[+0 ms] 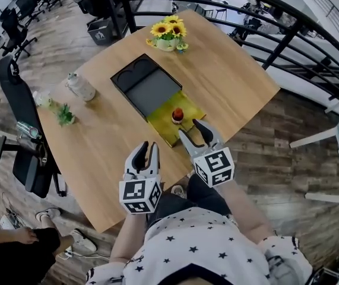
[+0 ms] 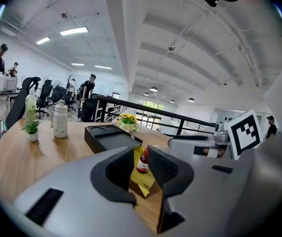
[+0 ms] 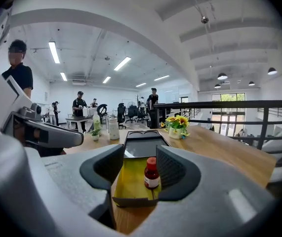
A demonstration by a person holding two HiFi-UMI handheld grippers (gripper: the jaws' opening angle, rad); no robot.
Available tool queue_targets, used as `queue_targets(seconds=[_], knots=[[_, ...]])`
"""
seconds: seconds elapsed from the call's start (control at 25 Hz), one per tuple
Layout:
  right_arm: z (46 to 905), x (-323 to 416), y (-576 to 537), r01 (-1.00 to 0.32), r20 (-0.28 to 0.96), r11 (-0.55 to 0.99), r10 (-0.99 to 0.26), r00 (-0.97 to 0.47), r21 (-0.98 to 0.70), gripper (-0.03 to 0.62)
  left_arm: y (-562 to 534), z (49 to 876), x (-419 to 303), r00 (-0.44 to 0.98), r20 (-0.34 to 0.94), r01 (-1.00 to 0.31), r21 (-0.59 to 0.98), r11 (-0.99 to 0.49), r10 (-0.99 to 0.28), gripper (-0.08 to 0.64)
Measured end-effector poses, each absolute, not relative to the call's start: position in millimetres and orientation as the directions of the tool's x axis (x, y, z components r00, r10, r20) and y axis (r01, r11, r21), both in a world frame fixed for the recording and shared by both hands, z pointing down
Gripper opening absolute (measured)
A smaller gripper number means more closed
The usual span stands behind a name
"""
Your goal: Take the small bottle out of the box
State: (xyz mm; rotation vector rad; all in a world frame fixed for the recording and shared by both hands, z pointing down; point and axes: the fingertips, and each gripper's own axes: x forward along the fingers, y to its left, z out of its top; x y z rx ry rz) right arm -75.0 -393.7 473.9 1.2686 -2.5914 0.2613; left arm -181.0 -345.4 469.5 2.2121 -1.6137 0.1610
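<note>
Two grippers were held over the near edge of the surface (image 1: 228, 82), side by side. The left gripper (image 1: 149, 147) had its jaws only a narrow slot apart and gripped nothing. The right gripper (image 1: 190, 129), slightly ahead of it, had its jaws wider apart and was likewise empty. Just ahead of the right gripper lay one box (image 1: 164, 128), its yellow tray open at the top. One small bottle (image 1: 177, 115) with a red cap stood upright in that tray, near the jaw tips but clear of them. In the right gripper view the small bottle (image 3: 151, 174) showed in the gap close to the right-hand jaw, which cut off its lower edge. In the left gripper view only a strip of the small bottle (image 2: 142, 163) showed through the slot. Its label was too small to read in any view. Beyond the tray lay the box's one black lid (image 1: 148, 88). Farther out to the left stood one white flask (image 1: 81, 86) and one small green plant (image 1: 64, 114). Farthest ahead stood one pot of sunflowers (image 1: 167, 34). Beyond the surface stood office chairs (image 1: 12, 25) and several people, too small to count surely.
</note>
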Motion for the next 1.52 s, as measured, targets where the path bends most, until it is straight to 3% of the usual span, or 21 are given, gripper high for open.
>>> queue_targets(seconds=[1.08,1.2,1.52], knots=[[563,-98,-473,-0.734,0.461,0.679,-0.639,-0.615,-0.039,0.189,-396,512,-183,0.253,0.397,-0.955,0.248,-0.162,-0.882,0.075],[563,-98,-474,-0.737,0.456,0.676,-0.647,-0.612,-0.030,0.150,-398,512,-184,0.250,0.398,-0.956,0.248,-0.159,-0.883,0.075],[561,-100,-474,-0.731,0.461,0.682,-0.644,-0.611,-0.017,0.144,-395,511,-184,0.253,0.397,-0.955,0.247,-0.162,-0.882,0.075]])
